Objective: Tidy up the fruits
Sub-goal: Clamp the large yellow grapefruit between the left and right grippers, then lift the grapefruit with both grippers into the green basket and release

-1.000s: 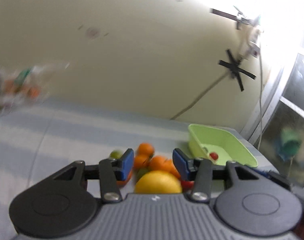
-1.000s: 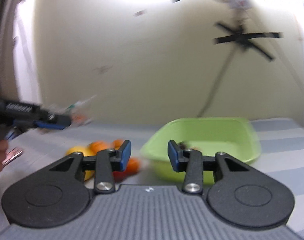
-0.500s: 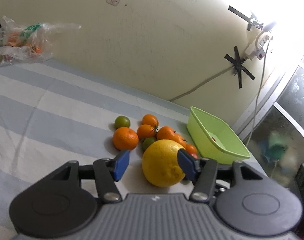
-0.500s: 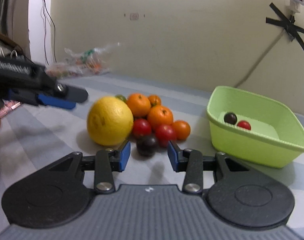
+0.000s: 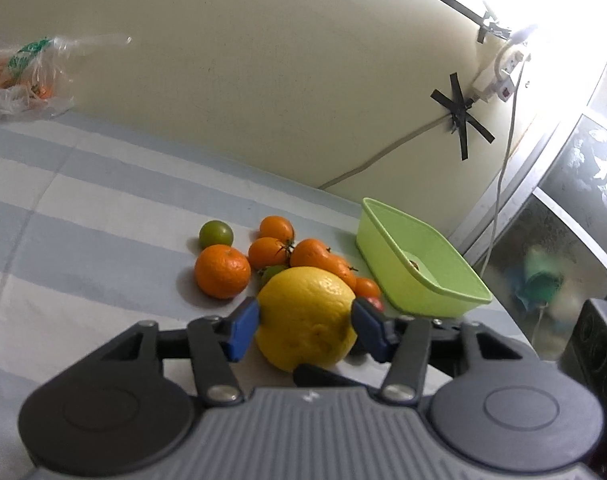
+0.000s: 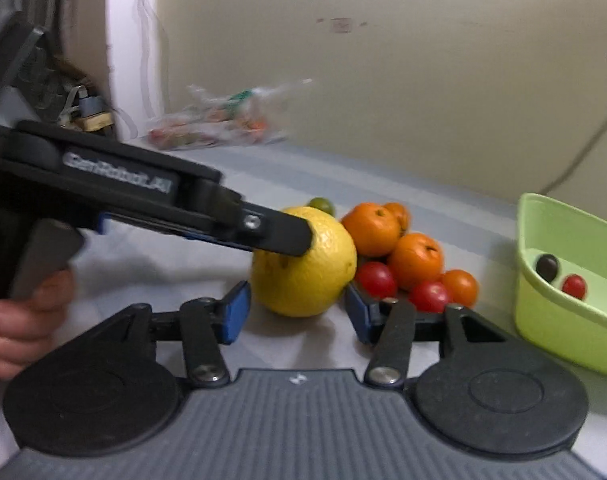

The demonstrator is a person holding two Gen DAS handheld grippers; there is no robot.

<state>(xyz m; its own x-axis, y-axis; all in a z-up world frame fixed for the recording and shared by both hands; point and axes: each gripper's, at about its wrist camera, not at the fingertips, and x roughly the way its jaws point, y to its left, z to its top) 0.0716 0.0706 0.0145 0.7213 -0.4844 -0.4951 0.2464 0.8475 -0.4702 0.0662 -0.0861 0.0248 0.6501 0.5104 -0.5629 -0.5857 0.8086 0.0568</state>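
Note:
A big yellow citrus (image 5: 305,320) lies on the striped cloth at the front of a pile of oranges (image 5: 222,271), small tomatoes (image 6: 377,279) and a green fruit (image 5: 216,233). My left gripper (image 5: 305,324) is closing on the citrus, and both blue pads touch its sides. In the right wrist view one of its fingers (image 6: 279,236) lies against the citrus (image 6: 303,264). My right gripper (image 6: 297,314) is opening; the citrus sits just ahead between its pads, and the left pad stands clear of it. The green tub (image 6: 543,312) holds a dark fruit (image 6: 547,267) and a red tomato (image 6: 574,286).
The tub (image 5: 423,280) stands right of the pile, near the wall and a window. A clear plastic bag (image 5: 19,76) of produce lies at the far left by the wall. A person's hand (image 6: 19,320) grips the left gripper's handle. A cable hangs down the wall.
My left gripper has sunk onto the yellow citrus and its pads have drawn in against it. My right gripper has swung left from the tub to the citrus and its jaws have widened.

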